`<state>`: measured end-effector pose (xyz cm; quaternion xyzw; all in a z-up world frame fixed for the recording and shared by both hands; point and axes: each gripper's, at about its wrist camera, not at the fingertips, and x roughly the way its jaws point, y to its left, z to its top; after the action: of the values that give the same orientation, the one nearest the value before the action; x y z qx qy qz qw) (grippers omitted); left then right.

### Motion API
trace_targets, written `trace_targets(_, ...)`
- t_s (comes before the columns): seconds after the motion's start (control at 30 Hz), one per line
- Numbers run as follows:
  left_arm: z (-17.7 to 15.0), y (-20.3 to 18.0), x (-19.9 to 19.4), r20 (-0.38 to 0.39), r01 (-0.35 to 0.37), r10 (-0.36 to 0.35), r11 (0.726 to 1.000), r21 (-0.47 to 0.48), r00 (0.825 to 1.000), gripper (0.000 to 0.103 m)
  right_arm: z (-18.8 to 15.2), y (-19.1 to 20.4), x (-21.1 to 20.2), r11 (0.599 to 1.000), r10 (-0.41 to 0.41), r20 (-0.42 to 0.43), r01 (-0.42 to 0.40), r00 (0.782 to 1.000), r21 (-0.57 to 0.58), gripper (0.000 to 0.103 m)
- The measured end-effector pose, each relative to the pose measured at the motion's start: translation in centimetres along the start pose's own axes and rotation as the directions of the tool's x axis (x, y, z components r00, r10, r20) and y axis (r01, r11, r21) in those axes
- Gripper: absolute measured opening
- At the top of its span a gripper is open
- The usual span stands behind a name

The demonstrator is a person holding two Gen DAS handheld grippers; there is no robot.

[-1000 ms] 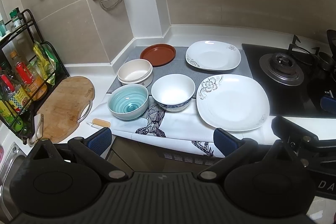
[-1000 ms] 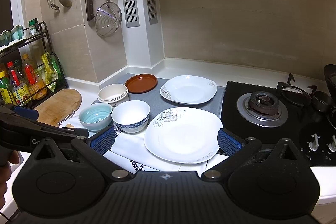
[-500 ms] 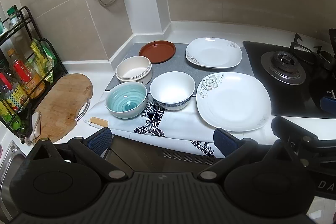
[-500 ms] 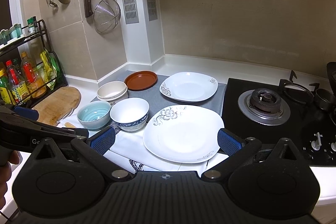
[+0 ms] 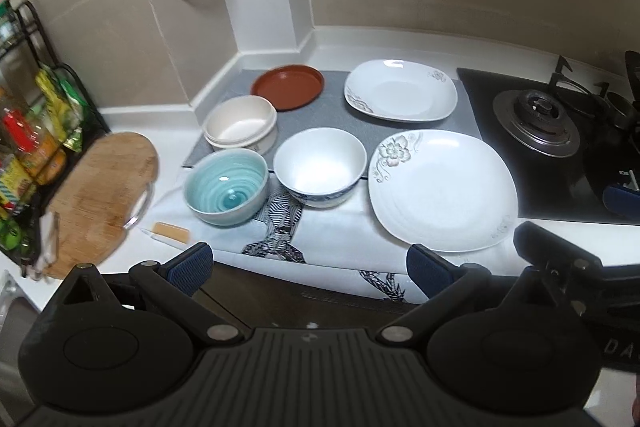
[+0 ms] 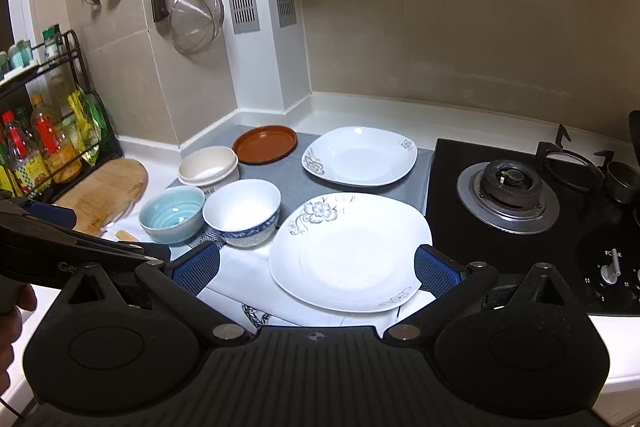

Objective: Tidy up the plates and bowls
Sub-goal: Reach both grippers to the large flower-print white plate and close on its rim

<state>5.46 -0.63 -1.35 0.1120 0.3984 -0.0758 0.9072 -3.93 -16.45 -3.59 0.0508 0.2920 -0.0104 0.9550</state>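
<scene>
Left wrist view: left gripper jaws wide apart, holding nothing.
Right gripper: jaws wide apart, holding nothing.
Plates: large plate at table front edge; smaller plate behind.
Bowls: teal bowl, white bowl unstacked.
Progress: judged barely started.

The two white plates, the near one and the far one, looked like glossy glazed ceramic, as did the ribbed teal bowl and the white bowl, while the brown dish had a duller, matt finish. A smooth wooden cutting board lay at the left on the glossy white worktop, near a printed cloth and a matt grey mat. The strainer on the wall was wire-mesh metal, the hob glossy black glass, and the fingers carried textured blue pads on matt black plastic.
</scene>
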Motion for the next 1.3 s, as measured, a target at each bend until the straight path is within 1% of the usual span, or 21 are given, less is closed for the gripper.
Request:
trace_targets(0.13,0.0,1.1,2.1,0.015,0.082,-0.081,0.997,-0.015,0.997,0.103,0.4,-0.8,2.0,1.000,-0.020,-0.032,0.019,0.999,-0.019,0.103)
trace_targets(0.23,-0.1,1.8,4.1,0.031,0.181,-0.181,0.983,-0.014,0.983,0.103,0.6,-1.9,3.7,1.000,-0.022,-0.067,0.021,0.998,-0.015,0.103)
trace_targets(0.27,-0.1,2.0,4.9,0.023,0.208,-0.208,0.978,-0.017,0.978,0.103,0.6,-2.3,4.3,1.000,-0.024,-0.078,0.024,0.997,-0.003,0.103)
trace_targets(0.4,0.7,2.4,9.1,-0.062,0.291,-0.292,0.956,-0.028,0.954,0.103,0.7,-3.8,6.7,0.997,-0.037,-0.129,0.046,0.991,0.067,0.103)
trace_targets(0.43,0.9,2.4,10.1,-0.072,0.305,-0.305,0.952,-0.021,0.950,0.103,0.5,-4.1,7.2,0.994,-0.028,-0.137,0.042,0.990,0.099,0.103)
trace_targets(0.5,1.3,2.1,11.8,-0.093,0.329,-0.328,0.944,-0.003,0.940,0.103,0.0,-5.2,8.2,0.981,0.020,-0.150,0.010,0.988,0.193,0.103)
trace_targets(0.57,1.6,1.6,13.4,-0.117,0.357,-0.352,0.934,0.020,0.928,0.103,-0.8,-6.2,9.3,0.957,0.087,-0.159,-0.039,0.983,0.287,0.103)
trace_targets(0.6,1.8,1.2,14.3,-0.130,0.369,-0.362,0.929,0.029,0.923,0.103,-1.2,-6.6,9.8,0.946,0.107,-0.172,-0.047,0.979,0.322,0.103)
trace_targets(0.63,2.0,0.9,15.1,-0.144,0.377,-0.368,0.926,0.035,0.918,0.103,-1.5,-6.9,10.2,0.937,0.106,-0.188,-0.035,0.976,0.347,0.103)
trace_targets(0.67,2.2,0.4,15.9,-0.160,0.388,-0.378,0.921,0.035,0.912,0.103,-1.6,-7.1,10.6,0.935,0.085,-0.199,-0.009,0.976,0.354,0.103)
trace_targets(0.73,2.5,-0.4,17.2,-0.186,0.408,-0.397,0.913,0.022,0.899,0.103,-1.7,-7.4,11.2,0.941,0.026,-0.229,0.053,0.973,0.333,0.103)
trace_targets(0.8,2.8,-1.2,18.4,-0.198,0.428,-0.418,0.904,0.011,0.887,0.103,-1.4,-8.0,12.2,0.944,-0.032,-0.261,0.115,0.965,0.309,0.103)
trace_targets(0.83,3.0,-1.7,18.9,-0.204,0.431,-0.420,0.902,0.008,0.884,0.103,-1.3,-8.5,12.9,0.943,-0.057,-0.273,0.142,0.960,0.301,0.103)
trace_targets(0.87,3.1,-2.1,19.4,-0.210,0.425,-0.414,0.905,0.007,0.886,0.103,-1.2,-9.1,13.6,0.943,-0.065,-0.277,0.150,0.959,0.297,0.103)
trace_targets(0.97,3.3,-3.1,21.0,-0.228,0.382,-0.376,0.924,-0.018,0.898,0.103,-1.2,-11.4,16.1,0.947,-0.007,-0.289,0.099,0.957,0.306,0.103)
trace_targets(1.03,3.5,-3.3,21.9,-0.246,0.364,-0.366,0.930,-0.054,0.897,0.103,-1.2,-12.7,18.0,0.949,0.035,-0.318,0.068,0.948,0.308,0.103)
trace_targets(1.1,3.7,-3.4,22.8,-0.261,0.353,-0.365,0.931,-0.092,0.894,0.103,-1.0,-13.6,19.4,0.953,0.043,-0.341,0.064,0.939,0.296,0.103)
trace_targets(1.17,4.0,-3.6,23.2,-0.258,0.340,-0.358,0.934,-0.113,0.897,0.103,-0.7,-14.3,20.5,0.954,0.040,-0.361,0.071,0.932,0.290,0.103)
trace_targets(1.23,4.2,-4.2,23.7,-0.264,0.334,-0.355,0.935,-0.122,0.897,0.103,-0.5,-14.9,21.6,0.954,0.043,-0.391,0.079,0.920,0.291,0.102)
trace_targets(1.27,4.3,-4.4,23.8,-0.266,0.331,-0.352,0.936,-0.121,0.897,0.103,-0.4,-15.2,21.9,0.953,0.055,-0.392,0.069,0.918,0.295,0.101)
trace_targets(1.3,4.4,-4.6,23.9,-0.267,0.330,-0.350,0.937,-0.119,0.898,0.103,-0.4,-15.4,22.0,0.952,0.071,-0.381,0.052,0.922,0.302,0.100)
